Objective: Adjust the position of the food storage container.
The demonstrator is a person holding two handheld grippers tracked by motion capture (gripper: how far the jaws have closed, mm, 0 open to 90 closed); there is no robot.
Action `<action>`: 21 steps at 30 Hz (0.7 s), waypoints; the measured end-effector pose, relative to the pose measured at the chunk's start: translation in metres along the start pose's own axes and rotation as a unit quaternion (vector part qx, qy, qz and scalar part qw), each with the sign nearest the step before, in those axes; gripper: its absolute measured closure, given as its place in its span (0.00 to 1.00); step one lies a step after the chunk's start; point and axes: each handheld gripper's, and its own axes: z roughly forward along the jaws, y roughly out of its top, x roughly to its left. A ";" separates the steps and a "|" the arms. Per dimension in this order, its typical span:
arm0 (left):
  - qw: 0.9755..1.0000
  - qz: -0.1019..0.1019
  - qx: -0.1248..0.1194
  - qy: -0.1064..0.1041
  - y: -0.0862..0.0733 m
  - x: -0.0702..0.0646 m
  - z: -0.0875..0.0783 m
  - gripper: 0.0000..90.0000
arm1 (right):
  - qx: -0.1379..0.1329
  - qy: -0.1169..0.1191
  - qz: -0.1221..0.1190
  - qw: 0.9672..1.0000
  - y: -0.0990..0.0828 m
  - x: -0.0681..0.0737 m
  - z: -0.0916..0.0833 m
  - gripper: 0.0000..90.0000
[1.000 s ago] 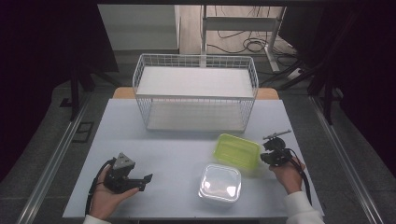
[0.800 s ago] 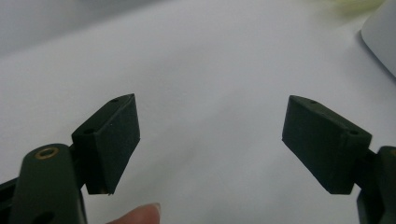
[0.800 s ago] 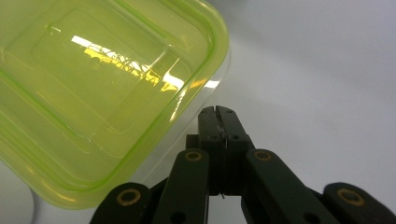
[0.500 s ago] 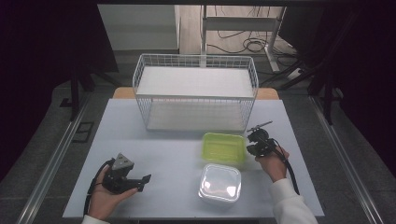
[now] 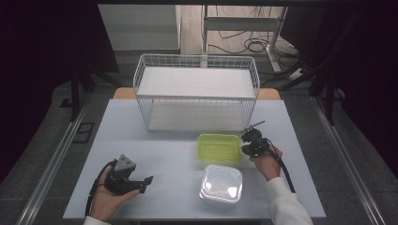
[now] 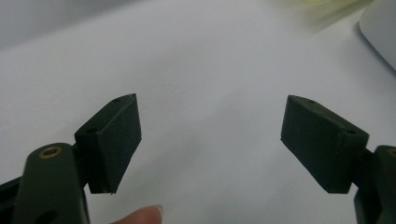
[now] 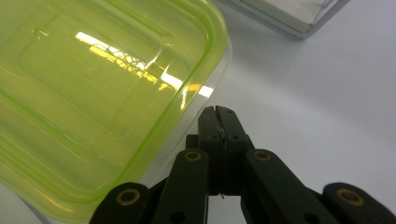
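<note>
High view: green container is sitting before the wire basket, clear container nearer. Left gripper view: left gripper is hanging wide apart over the table. Right gripper view: right gripper is pressing closed on nothing, beside the green container's rim.

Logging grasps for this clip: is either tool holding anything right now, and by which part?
The right tool is shut on the green container, pinching the rim at its edge. The left tool is open over the bare table, holding nothing.
</note>
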 end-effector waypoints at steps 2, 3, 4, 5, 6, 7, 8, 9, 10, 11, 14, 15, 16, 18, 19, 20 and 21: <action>1.000 0.000 0.000 0.000 0.000 0.000 0.000 0.22 | -0.002 0.002 -0.002 1.000 0.003 0.003 0.000 0.99; 1.000 0.000 0.001 0.000 0.000 0.000 0.000 0.22 | -0.003 0.002 -0.005 1.000 0.004 0.004 -0.001 0.99; 1.000 0.000 0.001 -0.001 0.000 0.000 0.001 0.22 | -0.003 0.002 -0.005 1.000 0.005 0.005 -0.001 0.99; 1.000 0.001 0.002 -0.001 0.000 0.000 0.001 0.22 | -0.003 0.002 -0.005 1.000 0.005 0.005 -0.001 0.99; 1.000 -0.001 0.000 -0.001 0.000 -0.001 0.001 0.22 | -0.005 0.004 -0.007 1.000 0.007 0.006 0.000 0.99; 1.000 0.001 0.002 -0.001 0.000 0.000 0.001 0.22 | -0.005 0.004 -0.008 1.000 0.008 0.007 0.000 0.99; 1.000 -0.001 0.000 -0.001 0.000 -0.001 0.001 0.22 | -0.005 0.007 -0.013 1.000 0.010 0.011 0.001 0.99; 1.000 -0.002 -0.001 -0.001 0.000 -0.001 0.001 0.22 | -0.005 0.007 -0.013 1.000 0.010 0.011 0.001 0.99; 1.000 -0.002 -0.001 0.000 0.000 0.000 0.001 0.22 | -0.006 0.009 -0.015 1.000 0.012 0.013 0.001 0.99; 1.000 -0.003 -0.001 0.000 0.000 0.000 0.001 0.22 | -0.007 0.011 -0.017 1.000 0.013 0.014 0.002 0.99; 1.000 -0.004 -0.002 0.000 0.000 0.000 0.001 0.22 | -0.006 0.016 -0.022 1.000 0.015 0.019 0.003 0.99; 1.000 -0.004 -0.001 0.000 0.000 0.001 0.001 0.22 | -0.007 0.019 -0.022 1.000 0.016 0.020 0.004 0.99; 1.000 -0.004 -0.001 0.000 0.000 0.001 0.001 0.22 | -0.008 0.021 -0.022 1.000 0.018 0.022 0.004 0.99; 1.000 -0.004 -0.001 0.000 0.000 0.001 0.001 0.22 | -0.008 0.022 -0.022 0.999 0.019 0.023 0.005 0.99; 1.000 -0.004 -0.001 0.000 0.000 0.001 0.001 0.22 | -0.007 0.024 -0.023 0.999 0.020 0.024 0.005 0.99; 1.000 -0.004 -0.001 0.001 -0.001 0.001 0.001 0.22 | -0.007 0.025 -0.025 0.999 0.021 0.025 0.005 0.99; 1.000 -0.004 -0.001 0.001 -0.001 0.001 0.001 0.22 | -0.007 0.028 -0.026 0.999 0.022 0.027 0.006 0.99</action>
